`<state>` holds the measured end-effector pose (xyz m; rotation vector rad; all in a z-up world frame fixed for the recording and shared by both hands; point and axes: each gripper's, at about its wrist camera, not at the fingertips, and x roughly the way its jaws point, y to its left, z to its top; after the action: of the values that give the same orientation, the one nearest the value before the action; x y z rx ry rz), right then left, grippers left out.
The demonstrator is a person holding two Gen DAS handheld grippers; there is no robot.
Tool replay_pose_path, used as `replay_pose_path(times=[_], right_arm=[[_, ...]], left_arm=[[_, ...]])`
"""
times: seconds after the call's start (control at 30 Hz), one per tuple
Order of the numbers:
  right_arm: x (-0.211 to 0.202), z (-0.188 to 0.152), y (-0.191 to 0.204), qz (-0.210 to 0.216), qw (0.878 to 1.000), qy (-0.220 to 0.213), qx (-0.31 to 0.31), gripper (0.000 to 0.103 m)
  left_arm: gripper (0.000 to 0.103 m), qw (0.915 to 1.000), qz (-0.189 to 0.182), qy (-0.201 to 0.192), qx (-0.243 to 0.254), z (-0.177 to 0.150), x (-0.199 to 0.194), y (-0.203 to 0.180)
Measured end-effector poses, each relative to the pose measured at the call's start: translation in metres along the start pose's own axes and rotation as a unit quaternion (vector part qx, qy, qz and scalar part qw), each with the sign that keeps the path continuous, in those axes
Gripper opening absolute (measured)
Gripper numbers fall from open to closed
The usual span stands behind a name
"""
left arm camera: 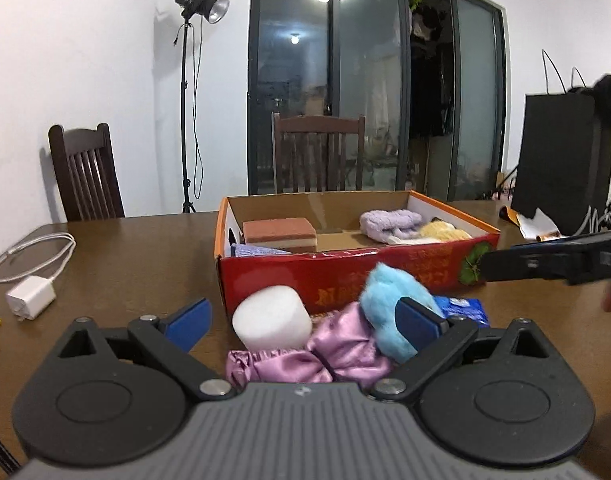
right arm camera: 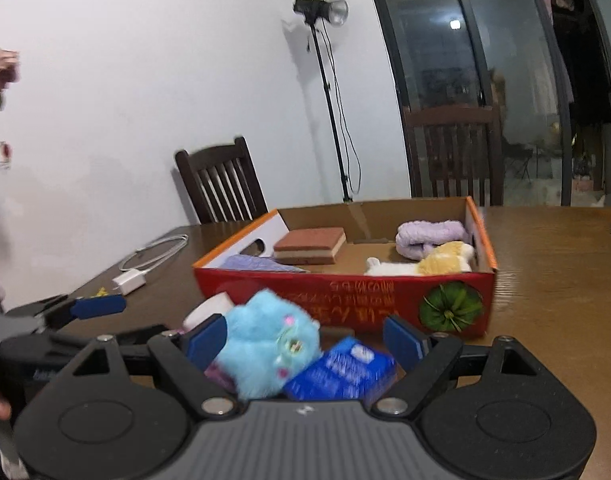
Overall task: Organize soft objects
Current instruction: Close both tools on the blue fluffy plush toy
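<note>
A red cardboard box (left arm camera: 345, 276) (right arm camera: 345, 292) stands on the brown table. It holds a brown sponge block (left arm camera: 279, 234) (right arm camera: 309, 245), a lilac cloth (left arm camera: 389, 222) (right arm camera: 431, 236), a yellow-white plush (left arm camera: 441, 232) (right arm camera: 445, 262) and a purple cloth (right arm camera: 257, 264). In front of it lie a white foam cylinder (left arm camera: 271, 318), a pink satin scrunchie (left arm camera: 325, 354), a blue plush (left arm camera: 393, 304) (right arm camera: 265, 344) and a blue packet (left arm camera: 463, 308) (right arm camera: 341, 372). My left gripper (left arm camera: 303, 320) is open around the cylinder and scrunchie. My right gripper (right arm camera: 303, 340) is open around the blue plush and packet.
A white charger with cable (left arm camera: 31, 294) (right arm camera: 131, 280) lies on the table at the left. Dark wooden chairs (left arm camera: 85, 172) (left arm camera: 317, 152) stand behind the table, with a light stand (left arm camera: 185, 120) by the wall. A black bag (left arm camera: 561, 160) stands at the right.
</note>
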<state>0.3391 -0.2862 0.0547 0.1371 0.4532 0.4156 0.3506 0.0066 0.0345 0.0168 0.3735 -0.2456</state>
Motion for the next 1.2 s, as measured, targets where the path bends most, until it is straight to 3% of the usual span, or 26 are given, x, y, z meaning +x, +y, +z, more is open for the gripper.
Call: replay_pose_path(times=[0.07,0.17,0.37,0.43,0.53,0.57,0.6,0.73,0.8,0.9,0.93,1.0,1.07,1.2], right_arm=[[0.020,0.006,0.002,-0.001,1.000,0.011,-0.007,0.084],[0.036,0.006,0.004,0.017,1.000,-0.007,-0.008,0.083],[0.066,-0.006,0.009,0.058,0.998,0.027,-0.004,0.079],[0.076,-0.012,0.008,0.059,0.997,0.047,0.000,0.066],[0.074,-0.014,0.010,0.069,0.995,0.065,-0.004,0.053],[0.068,-0.011,0.013,0.070,0.995,0.074,-0.020,0.044],[0.062,-0.009,0.015,0.073,0.994,0.078,-0.028,0.036],[0.040,-0.009,0.021,0.110,0.983,0.125,-0.074,0.024],[0.037,-0.014,0.024,0.117,0.978,0.146,-0.090,0.024],[0.040,-0.021,0.023,0.129,0.973,0.171,-0.086,0.028],[0.040,-0.021,0.020,0.132,0.974,0.164,-0.080,0.031],[0.037,-0.018,0.011,0.139,0.979,0.141,-0.050,0.049],[0.034,-0.014,0.002,0.123,0.986,0.109,-0.021,0.058],[0.037,-0.017,-0.005,0.111,0.992,0.053,0.007,0.062]], left_arm=[[0.100,0.9993,-0.006,0.006,-0.035,-0.009,0.009,0.012],[0.100,0.9982,0.009,0.022,-0.055,-0.013,0.016,0.026],[0.100,0.9920,-0.001,0.049,-0.116,-0.015,0.026,0.046],[0.100,0.9911,-0.009,0.054,-0.122,-0.015,0.028,0.049],[0.084,0.9886,-0.013,0.067,-0.134,-0.018,0.029,0.054],[0.082,0.9873,-0.017,0.071,-0.141,-0.018,0.030,0.054],[0.082,0.9858,-0.017,0.073,-0.150,-0.018,0.030,0.056],[0.082,0.9840,-0.011,0.075,-0.161,-0.019,0.031,0.061],[0.083,0.9846,-0.003,0.070,-0.160,-0.019,0.029,0.060],[0.083,0.9910,0.032,0.030,-0.127,-0.013,0.015,0.052],[0.083,0.9925,0.034,0.010,-0.117,-0.010,0.008,0.050],[0.086,0.9939,0.027,-0.030,-0.103,-0.007,-0.006,0.045],[0.086,0.9946,0.020,-0.058,-0.084,-0.006,-0.015,0.037],[0.082,0.9950,-0.085,-0.039,-0.036,-0.010,-0.016,0.015]])
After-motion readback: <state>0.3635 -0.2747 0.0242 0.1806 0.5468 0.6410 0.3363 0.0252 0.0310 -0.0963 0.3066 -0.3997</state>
